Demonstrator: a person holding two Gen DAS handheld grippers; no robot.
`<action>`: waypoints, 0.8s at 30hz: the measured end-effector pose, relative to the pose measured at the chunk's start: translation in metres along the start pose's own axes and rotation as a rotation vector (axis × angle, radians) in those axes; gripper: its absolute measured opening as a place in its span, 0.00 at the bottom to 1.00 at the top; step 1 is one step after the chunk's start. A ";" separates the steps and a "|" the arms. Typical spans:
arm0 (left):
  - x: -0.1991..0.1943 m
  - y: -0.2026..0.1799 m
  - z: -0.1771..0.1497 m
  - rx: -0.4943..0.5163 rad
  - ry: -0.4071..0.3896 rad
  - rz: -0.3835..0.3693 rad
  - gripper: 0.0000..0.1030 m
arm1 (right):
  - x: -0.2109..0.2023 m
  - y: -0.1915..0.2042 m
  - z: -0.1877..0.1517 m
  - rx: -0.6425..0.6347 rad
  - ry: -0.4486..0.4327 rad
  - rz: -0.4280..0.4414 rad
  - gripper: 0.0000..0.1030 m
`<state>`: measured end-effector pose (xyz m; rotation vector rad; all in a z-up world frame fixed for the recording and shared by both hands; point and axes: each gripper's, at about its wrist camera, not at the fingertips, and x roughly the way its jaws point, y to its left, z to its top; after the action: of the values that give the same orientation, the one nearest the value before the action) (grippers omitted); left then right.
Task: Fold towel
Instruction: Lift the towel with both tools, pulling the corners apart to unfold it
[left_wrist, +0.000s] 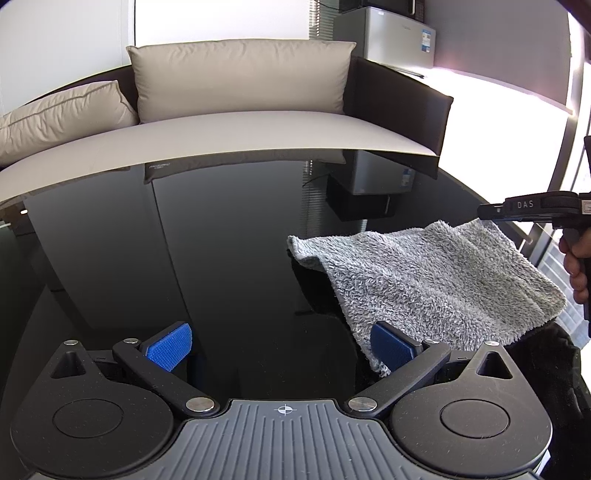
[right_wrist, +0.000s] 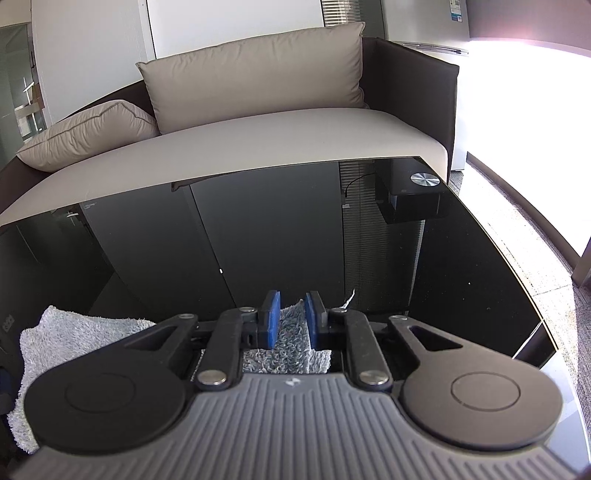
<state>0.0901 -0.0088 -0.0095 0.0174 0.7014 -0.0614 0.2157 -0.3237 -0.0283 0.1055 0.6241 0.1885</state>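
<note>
Towel corner between right gripper pads, contact unclear; left gripper fingers apart.

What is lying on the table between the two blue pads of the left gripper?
Nothing: between the left gripper pads, the left wrist view shows only bare black glass table. The grey towel overlaps just the right-hand pad's outer side.

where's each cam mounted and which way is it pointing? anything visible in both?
Left wrist: on the left gripper, facing across the black table to the sofa; shows its open blue pads, the right gripper and the person's hand.
Right wrist: on the right gripper, facing the same way; shows its pads pinching the towel.
Shared: gray towel, table, sofa.
</note>
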 end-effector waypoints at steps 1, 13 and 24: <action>0.001 0.001 0.003 -0.006 -0.007 -0.005 0.99 | -0.002 0.000 0.000 -0.001 -0.006 0.005 0.11; 0.027 0.007 0.032 -0.042 -0.039 -0.050 0.99 | -0.008 0.001 0.002 0.013 -0.022 0.042 0.01; 0.050 0.005 0.046 -0.066 -0.037 -0.057 0.99 | -0.019 -0.004 -0.001 0.002 -0.031 0.039 0.01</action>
<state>0.1578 -0.0078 -0.0068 -0.0668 0.6669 -0.0929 0.2006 -0.3310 -0.0187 0.1218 0.5918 0.2234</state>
